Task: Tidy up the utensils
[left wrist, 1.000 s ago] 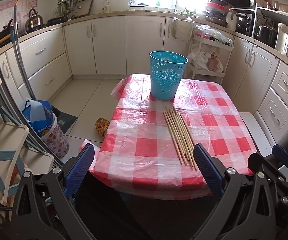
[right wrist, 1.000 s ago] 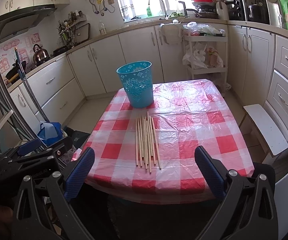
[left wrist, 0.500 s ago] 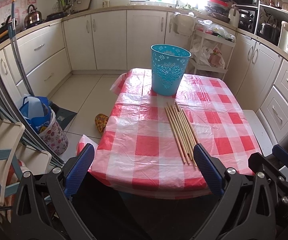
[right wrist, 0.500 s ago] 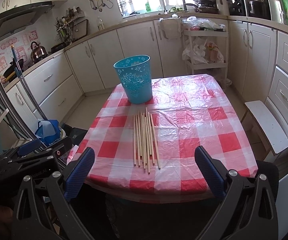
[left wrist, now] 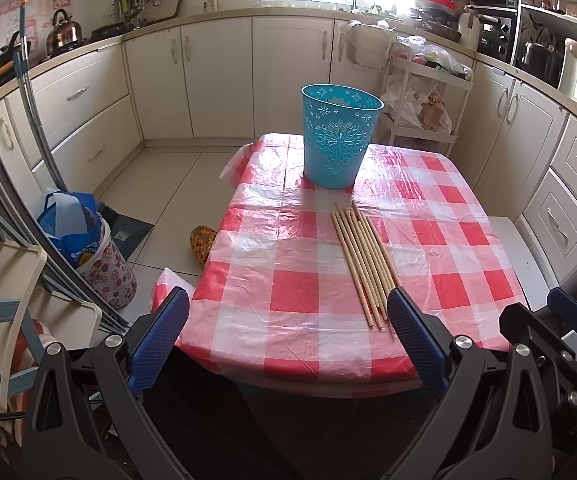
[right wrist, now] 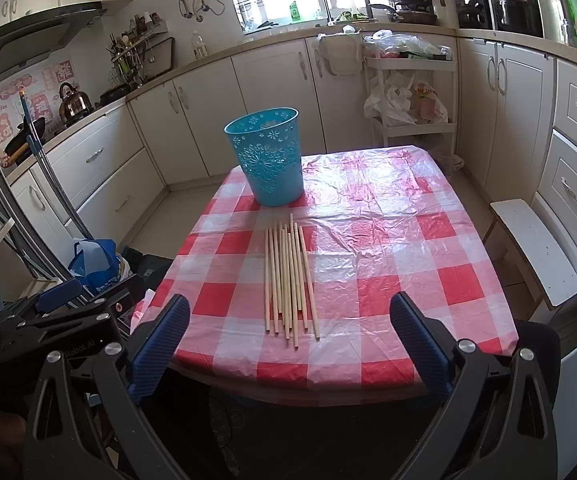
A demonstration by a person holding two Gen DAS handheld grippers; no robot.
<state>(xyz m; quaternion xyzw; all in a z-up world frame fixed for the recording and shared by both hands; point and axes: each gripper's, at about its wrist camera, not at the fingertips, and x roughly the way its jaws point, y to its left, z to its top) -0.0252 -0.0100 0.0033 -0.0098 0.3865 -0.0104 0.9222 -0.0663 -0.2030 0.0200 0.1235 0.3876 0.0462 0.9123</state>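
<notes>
Several wooden chopsticks (left wrist: 362, 258) lie side by side on the red-and-white checked tablecloth (left wrist: 288, 288), pointing toward a blue perforated bucket (left wrist: 338, 136) that stands upright at the table's far end. They also show in the right wrist view (right wrist: 288, 276), with the bucket (right wrist: 268, 160) behind them. My left gripper (left wrist: 288, 340) is open and empty, held off the near table edge. My right gripper (right wrist: 288, 340) is open and empty, also short of the near edge. Each gripper shows at the edge of the other's view.
A white stool (right wrist: 536, 248) stands right of the table. A blue bag in a floral bin (left wrist: 88, 248) and folded racks (left wrist: 8, 288) stand on the floor to the left. Kitchen cabinets (left wrist: 224, 76) ring the room, with a white cart (left wrist: 424, 92) behind the table.
Both grippers have moved a little forward toward the table and tilted down slightly. The chopsticks and bucket have not moved. Both stay open.
</notes>
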